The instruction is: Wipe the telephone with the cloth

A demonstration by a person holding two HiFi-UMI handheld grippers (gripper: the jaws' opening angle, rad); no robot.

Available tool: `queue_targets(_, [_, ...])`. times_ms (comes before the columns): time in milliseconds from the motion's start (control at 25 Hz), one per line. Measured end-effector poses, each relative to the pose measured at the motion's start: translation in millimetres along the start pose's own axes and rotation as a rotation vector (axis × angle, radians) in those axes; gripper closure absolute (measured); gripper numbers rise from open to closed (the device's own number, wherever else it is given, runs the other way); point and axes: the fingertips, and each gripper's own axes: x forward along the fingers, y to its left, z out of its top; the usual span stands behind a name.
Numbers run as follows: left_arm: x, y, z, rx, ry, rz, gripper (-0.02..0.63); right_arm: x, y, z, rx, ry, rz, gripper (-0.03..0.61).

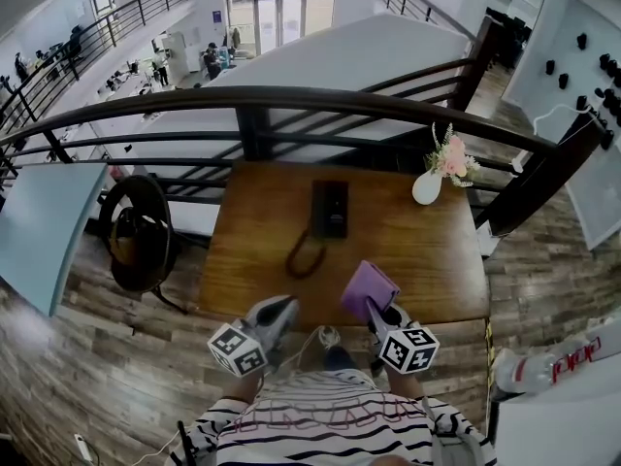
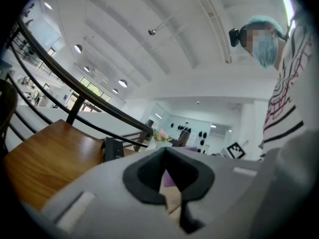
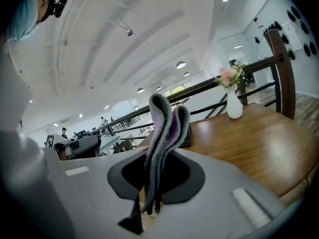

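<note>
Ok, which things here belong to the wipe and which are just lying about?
Job: telephone; cloth; right tongs, shut on the cloth; left tongs, shut and empty.
Lying about: vase of flowers; chair.

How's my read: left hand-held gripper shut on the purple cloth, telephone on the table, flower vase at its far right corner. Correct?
One thing is off: the purple cloth sits pinched in the right hand-held gripper, as the right gripper view shows. The left hand-held gripper holds nothing. The telephone and flower vase are as you said.
</note>
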Motion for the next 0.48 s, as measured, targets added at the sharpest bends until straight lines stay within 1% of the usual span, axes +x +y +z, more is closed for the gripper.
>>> queue_targets(480, [-11.0,0.3,-4.6,-0.014,-0.016,0.027,0.611,0.6,7.5,-2.0,-0.01,0.008,0.014,0.54])
